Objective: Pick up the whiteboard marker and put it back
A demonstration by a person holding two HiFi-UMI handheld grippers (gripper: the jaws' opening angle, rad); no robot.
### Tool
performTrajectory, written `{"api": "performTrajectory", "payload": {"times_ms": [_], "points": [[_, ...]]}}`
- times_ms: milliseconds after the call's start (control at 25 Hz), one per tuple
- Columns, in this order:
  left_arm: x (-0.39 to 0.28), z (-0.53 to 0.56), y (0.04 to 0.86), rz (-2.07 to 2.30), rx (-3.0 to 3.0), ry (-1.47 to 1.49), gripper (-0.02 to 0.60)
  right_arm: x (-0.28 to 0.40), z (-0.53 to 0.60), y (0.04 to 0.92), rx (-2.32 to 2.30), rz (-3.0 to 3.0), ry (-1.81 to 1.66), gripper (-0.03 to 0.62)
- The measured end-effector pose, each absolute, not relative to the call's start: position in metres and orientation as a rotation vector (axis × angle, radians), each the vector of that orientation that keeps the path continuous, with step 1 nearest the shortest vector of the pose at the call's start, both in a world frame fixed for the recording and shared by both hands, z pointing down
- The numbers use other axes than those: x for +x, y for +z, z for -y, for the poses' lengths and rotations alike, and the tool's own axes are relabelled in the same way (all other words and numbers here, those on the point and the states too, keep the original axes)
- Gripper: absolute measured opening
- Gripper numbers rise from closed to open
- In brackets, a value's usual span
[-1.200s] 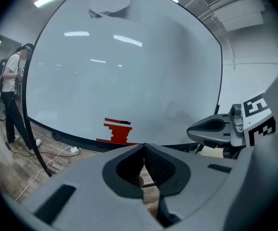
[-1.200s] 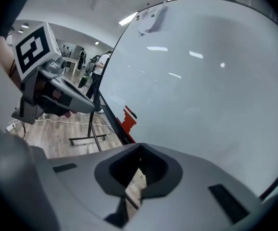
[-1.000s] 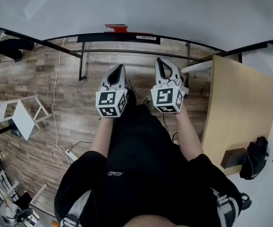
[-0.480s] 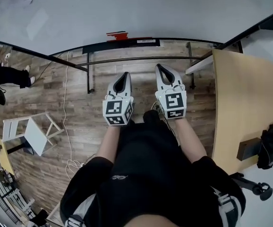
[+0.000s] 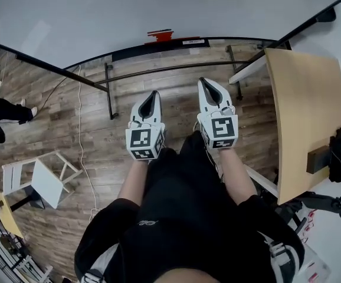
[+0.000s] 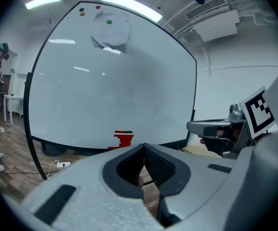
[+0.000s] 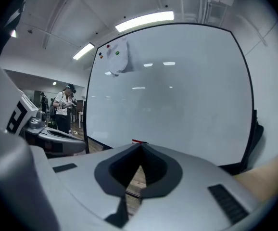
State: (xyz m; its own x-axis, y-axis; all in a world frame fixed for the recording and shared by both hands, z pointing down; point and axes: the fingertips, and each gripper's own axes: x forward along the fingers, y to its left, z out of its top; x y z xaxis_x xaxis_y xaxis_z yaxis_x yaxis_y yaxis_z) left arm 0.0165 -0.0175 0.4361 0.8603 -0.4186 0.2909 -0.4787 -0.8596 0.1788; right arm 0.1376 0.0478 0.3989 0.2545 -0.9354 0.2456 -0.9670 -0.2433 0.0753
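Whiteboard (image 6: 110, 81) faces left tool (image 5: 152, 94) and right tool (image 5: 204, 81), both closed.

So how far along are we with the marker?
Nothing looks done yet. The left gripper and right gripper are both shut and empty, facing the whiteboard. A red item sits on its ledge, possibly the marker. Reaching it, picking it up and returning it are all left.

Glossy smooth whiteboard (image 6: 110, 81), grainy wood-plank floor (image 5: 94, 140), pale matt wooden desk (image 5: 306, 111), and matt grey plastic left gripper (image 6: 144, 146).
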Motion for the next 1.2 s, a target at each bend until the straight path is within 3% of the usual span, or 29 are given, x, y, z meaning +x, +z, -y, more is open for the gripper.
{"api": "performTrajectory", "payload": {"times_ms": [400, 1200], "points": [[-0.022, 0.009, 0.406, 0.589, 2.862, 0.269, 0.006, 0.087, -0.073, 0.378, 2.406, 1.690, 0.188, 0.002], [-0.003, -0.018, 0.345, 0.664, 2.931, 0.146, 0.006, 0.104, -0.098, 0.312, 2.448, 1.754, 0.000, 0.002]]}}
